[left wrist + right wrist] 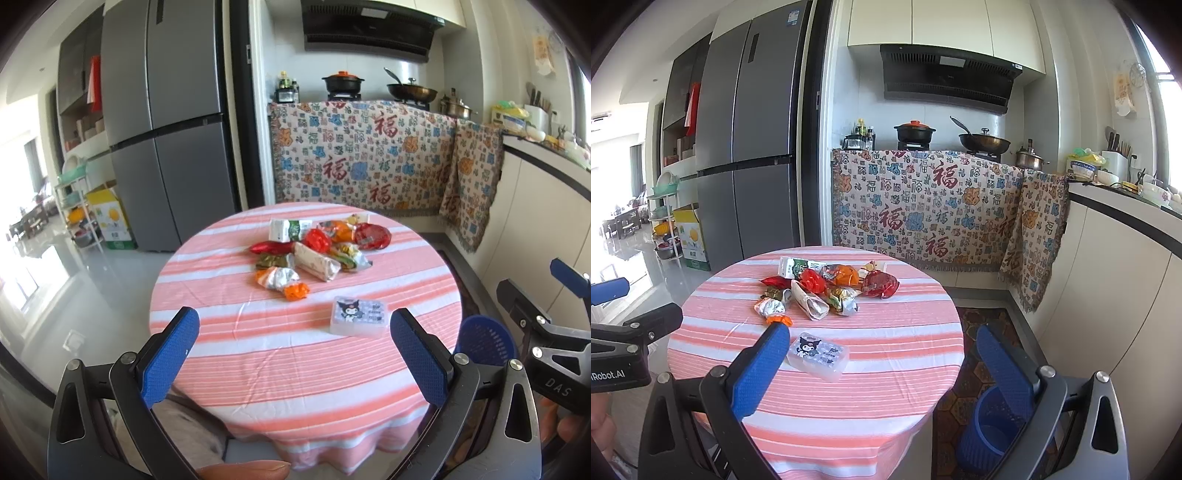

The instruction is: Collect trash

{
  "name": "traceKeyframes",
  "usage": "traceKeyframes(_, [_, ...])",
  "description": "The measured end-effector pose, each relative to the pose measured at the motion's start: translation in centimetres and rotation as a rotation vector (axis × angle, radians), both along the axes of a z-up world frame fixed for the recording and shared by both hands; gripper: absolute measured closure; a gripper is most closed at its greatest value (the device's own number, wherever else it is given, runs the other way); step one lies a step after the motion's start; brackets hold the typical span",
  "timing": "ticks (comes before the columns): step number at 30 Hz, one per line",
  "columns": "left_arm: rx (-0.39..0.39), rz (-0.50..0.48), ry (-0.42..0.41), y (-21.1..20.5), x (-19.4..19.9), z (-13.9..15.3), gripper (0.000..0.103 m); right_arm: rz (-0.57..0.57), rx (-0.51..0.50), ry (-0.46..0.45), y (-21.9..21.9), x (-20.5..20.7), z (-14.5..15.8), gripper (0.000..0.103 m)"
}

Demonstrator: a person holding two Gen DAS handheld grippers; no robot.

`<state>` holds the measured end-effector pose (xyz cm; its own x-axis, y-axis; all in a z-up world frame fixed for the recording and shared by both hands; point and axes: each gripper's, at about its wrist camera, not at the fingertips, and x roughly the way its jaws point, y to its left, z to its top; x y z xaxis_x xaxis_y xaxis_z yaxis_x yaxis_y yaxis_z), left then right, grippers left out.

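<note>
The round table [295, 369] filled the middle of both views, its trash pile [314, 251] lying just above frame centre. Only the right wrist view showed the blue basket [990, 435] whole, on the floor at lower right; the left view caught just its rim. A small cartoon box [818, 354] lay below the pile. The left gripper [295, 350] and right gripper [882, 369] both gaped wide, holding nothing.
</note>
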<state>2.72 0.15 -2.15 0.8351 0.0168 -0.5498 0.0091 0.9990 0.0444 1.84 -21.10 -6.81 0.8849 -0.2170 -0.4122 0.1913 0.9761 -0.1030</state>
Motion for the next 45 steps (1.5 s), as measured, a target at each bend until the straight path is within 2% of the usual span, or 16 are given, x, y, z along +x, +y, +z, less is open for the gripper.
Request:
traceKeyframes(10, [0.005, 0.001, 0.019, -0.2, 0.7, -0.6, 0.0, -0.002, 0.006, 0.016, -0.4, 0.7, -0.5, 0.0])
traceKeyframes(17, [0.007, 0.051, 0.06, 1.8, 2.1, -2.2, 0.0, 0.0, 0.025, 0.043, -1.6, 1.5, -1.9, 0.0])
traceKeyframes(22, [0.008, 0.061, 0.099, 3.0, 3.3, -3.6, 0.0, 0.178, 0.059, 0.107, -2.3, 4.6, -4.5, 0.0])
traceKeyframes(26, [0.005, 0.048, 0.12, 3.1, 3.6, -4.5, 0.0, 0.47, 0.141, 0.313, -3.2, 10.2, -9.2, 0.0])
traceKeyframes(27, [0.006, 0.044, 0.129, 3.0, 3.7, -4.8, 0.0, 0.508, 0.132, 0.351, -3.4, 11.4, -10.3, 0.0])
traceKeyframes(31, [0.003, 0.035, 0.157, 2.8, 4.4, -5.8, 0.0, 0.601, 0.058, 0.432, -3.9, 15.1, -13.7, 0.0])
traceKeyframes(34, [-0.03, 0.031, 0.182, 2.7, 5.4, -6.6, 0.0, 0.685, 0.043, 0.475, -4.0, 17.1, -15.2, 0.0])
traceKeyframes(38, [-0.049, 0.037, 0.208, 2.6, 6.4, -7.7, 0.0, 0.765, 0.017, 0.509, -3.1, 19.3, -16.3, 0.0])
traceKeyframes(45, [-0.022, 0.059, 0.271, 2.2, 7.9, -10.1, 0.0, 0.84, -0.009, 0.547, -0.9, 21.4, -17.0, 0.0])
